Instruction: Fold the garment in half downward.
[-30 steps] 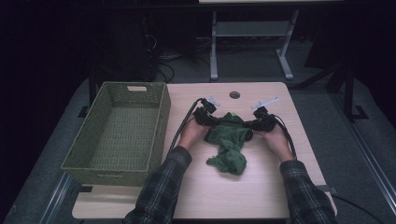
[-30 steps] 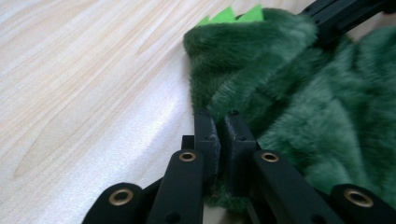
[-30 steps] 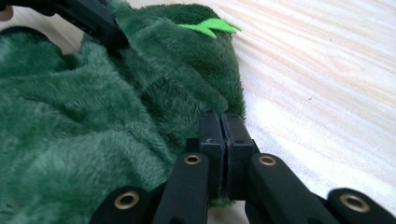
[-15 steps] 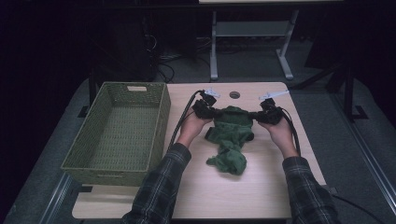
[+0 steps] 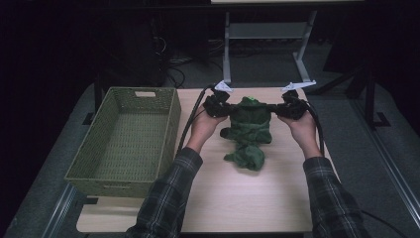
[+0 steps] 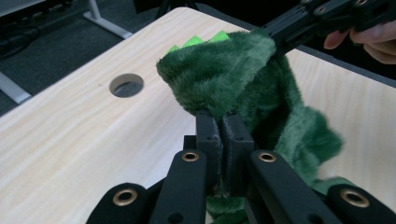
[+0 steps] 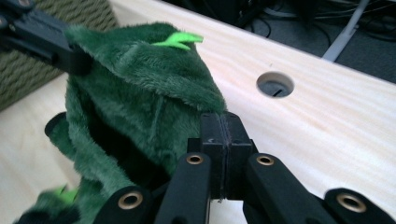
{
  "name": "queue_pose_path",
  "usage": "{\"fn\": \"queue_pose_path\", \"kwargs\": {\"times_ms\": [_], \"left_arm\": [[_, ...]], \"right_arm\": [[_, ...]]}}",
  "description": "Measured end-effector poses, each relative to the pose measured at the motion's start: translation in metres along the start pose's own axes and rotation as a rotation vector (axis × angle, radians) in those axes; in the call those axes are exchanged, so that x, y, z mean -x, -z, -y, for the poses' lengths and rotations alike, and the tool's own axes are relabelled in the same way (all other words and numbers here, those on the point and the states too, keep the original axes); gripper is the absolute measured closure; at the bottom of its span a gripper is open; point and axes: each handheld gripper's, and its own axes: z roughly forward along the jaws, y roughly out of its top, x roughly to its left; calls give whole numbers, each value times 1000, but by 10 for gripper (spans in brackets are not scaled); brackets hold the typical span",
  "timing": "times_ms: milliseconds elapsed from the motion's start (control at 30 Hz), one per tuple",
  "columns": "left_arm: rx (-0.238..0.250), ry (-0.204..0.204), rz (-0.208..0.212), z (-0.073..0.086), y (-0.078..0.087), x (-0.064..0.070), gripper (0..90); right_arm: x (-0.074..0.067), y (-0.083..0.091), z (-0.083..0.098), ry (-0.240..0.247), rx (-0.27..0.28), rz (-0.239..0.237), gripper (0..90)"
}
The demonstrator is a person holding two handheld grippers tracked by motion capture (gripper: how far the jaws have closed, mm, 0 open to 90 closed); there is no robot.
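Green plush garment [image 5: 250, 126]: strung between left gripper [image 5: 223, 110] and right gripper [image 5: 278, 110], jaws clamped on its top corners; basket [image 5: 124, 136] lay toward the table's left edge.

**Both grippers clamped, arms held apart**

Both plaid-sleeved forearms reach forward, hands level and apart. The left gripper [image 5: 224, 108] and right gripper [image 5: 277, 110] point inward toward each other, jaws of each pressed tight together on green plush fabric.

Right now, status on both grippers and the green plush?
Left gripper and right gripper shut on green plush garment, stretched between them, lower end on table. Wicker basket to the left.
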Motion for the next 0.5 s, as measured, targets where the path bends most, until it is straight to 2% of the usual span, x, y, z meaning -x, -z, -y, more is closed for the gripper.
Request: {"fn": "queue_pose_path", "kwargs": {"times_ms": [367, 500], "left_arm": [[15, -13, 29, 10, 18, 25, 871], [26, -16, 55, 19, 26, 39, 870]], "right_arm": [[-21, 17, 21, 47, 22, -27, 896], [-32, 28, 29, 77, 38, -42, 896]]}}
